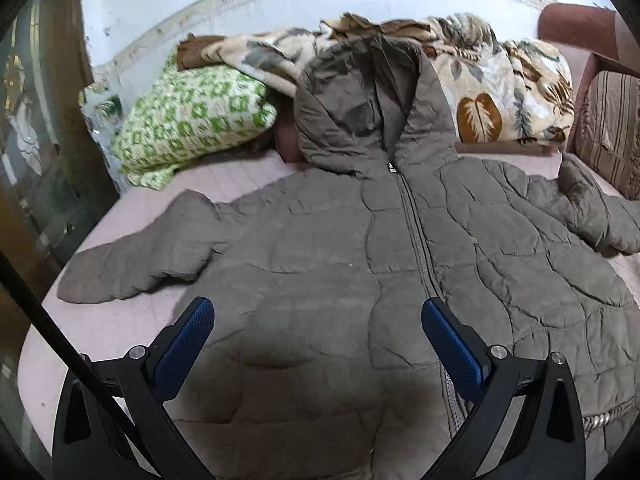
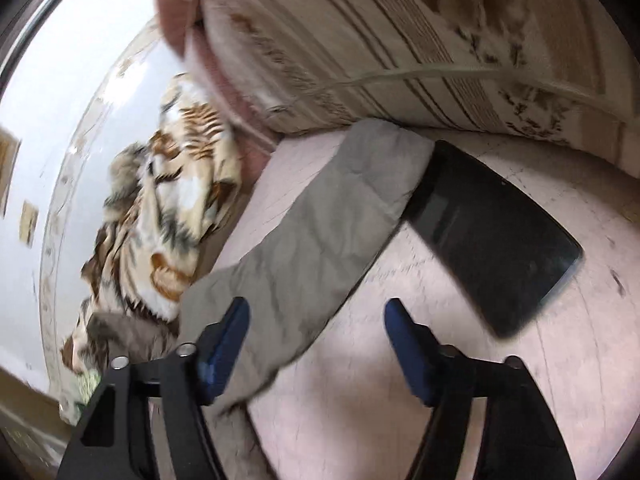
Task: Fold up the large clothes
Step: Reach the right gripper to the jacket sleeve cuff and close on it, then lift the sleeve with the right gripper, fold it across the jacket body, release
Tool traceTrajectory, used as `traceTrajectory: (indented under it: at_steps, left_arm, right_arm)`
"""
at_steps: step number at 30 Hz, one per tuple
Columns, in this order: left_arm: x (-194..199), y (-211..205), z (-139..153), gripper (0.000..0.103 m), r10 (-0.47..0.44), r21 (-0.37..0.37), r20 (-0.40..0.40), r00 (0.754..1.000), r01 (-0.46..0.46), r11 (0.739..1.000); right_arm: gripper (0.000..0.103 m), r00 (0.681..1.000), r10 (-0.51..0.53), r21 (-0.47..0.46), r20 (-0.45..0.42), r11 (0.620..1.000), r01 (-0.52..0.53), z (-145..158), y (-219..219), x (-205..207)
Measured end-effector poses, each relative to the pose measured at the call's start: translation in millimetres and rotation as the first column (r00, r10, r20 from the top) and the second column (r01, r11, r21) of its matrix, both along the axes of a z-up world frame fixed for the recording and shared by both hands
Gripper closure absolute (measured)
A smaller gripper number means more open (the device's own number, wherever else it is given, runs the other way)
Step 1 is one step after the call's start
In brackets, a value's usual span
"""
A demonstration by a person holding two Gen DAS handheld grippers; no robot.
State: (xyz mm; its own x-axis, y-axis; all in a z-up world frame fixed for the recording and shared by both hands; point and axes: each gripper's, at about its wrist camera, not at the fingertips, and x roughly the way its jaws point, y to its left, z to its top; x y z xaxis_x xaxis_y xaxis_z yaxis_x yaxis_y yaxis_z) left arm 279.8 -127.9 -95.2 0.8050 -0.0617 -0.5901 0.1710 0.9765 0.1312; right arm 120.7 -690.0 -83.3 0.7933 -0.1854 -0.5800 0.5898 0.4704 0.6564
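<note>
The grey hooded jacket lies flat, zip up, on the pink bed; its left sleeve is spread out; the left gripper hovers wide and empty over the near hem. At right, the right gripper, jaws apart, straddles the right sleeve; grip near the cuff, clear of the black phone, then fold inward.

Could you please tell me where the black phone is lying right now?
In the right wrist view, the phone lies on the pink bedsheet, right of centre, its near end touching the jacket sleeve's cuff, just below the striped cushion.
</note>
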Motion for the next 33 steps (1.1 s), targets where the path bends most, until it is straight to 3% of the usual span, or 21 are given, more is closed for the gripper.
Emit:
traceTrajectory:
  at_steps: [4,8,16,18,20,23,28,33]
  left_arm:
    - [7,-8,-9,0.000,-0.024,0.023,-0.025,0.999,0.024,0.999]
    - [6,-12,-14,0.000,-0.048,0.035,-0.029,0.998,0.049,0.998]
    - [10,-11,-21,0.000,-0.061,0.022,-0.081,0.995,0.063,0.998]
    - [12,-10,-24,0.000,-0.060,0.014,-0.096,0.994,0.062,0.998]
    - [14,-11,-26,0.000,-0.057,0.016,-0.108,0.992,0.059,0.998]
    - [17,-12,-29,0.000,-0.054,0.021,-0.124,0.991,0.057,0.998]
    - [15,-11,-27,0.000,-0.052,0.014,-0.109,0.993,0.054,0.998]
    - [11,-8,-20,0.000,-0.046,-0.005,-0.103,0.994,0.046,0.999]
  right_arm:
    - [0.033,0.999,-0.030,0.019,-0.026,0.999,0.031,-11,-21,18]
    - [0.044,0.994,-0.082,0.041,-0.076,0.996,0.085,-30,-43,34]
    - [0.051,0.992,-0.082,-0.022,-0.094,0.996,0.081,-31,-63,59]
    - [0.059,0.990,-0.065,-0.069,-0.125,0.996,0.056,-30,-64,71]
    - [0.082,0.984,-0.058,-0.099,-0.169,0.994,0.041,-34,-64,79]
    - [0.090,0.992,-0.063,-0.070,-0.113,0.996,0.055,-37,-64,73]
    - [0.092,0.995,-0.076,-0.126,-0.067,0.990,0.067,-11,-51,68]
    - [0.093,0.997,-0.069,-0.246,0.015,0.967,0.071,47,-16,68]
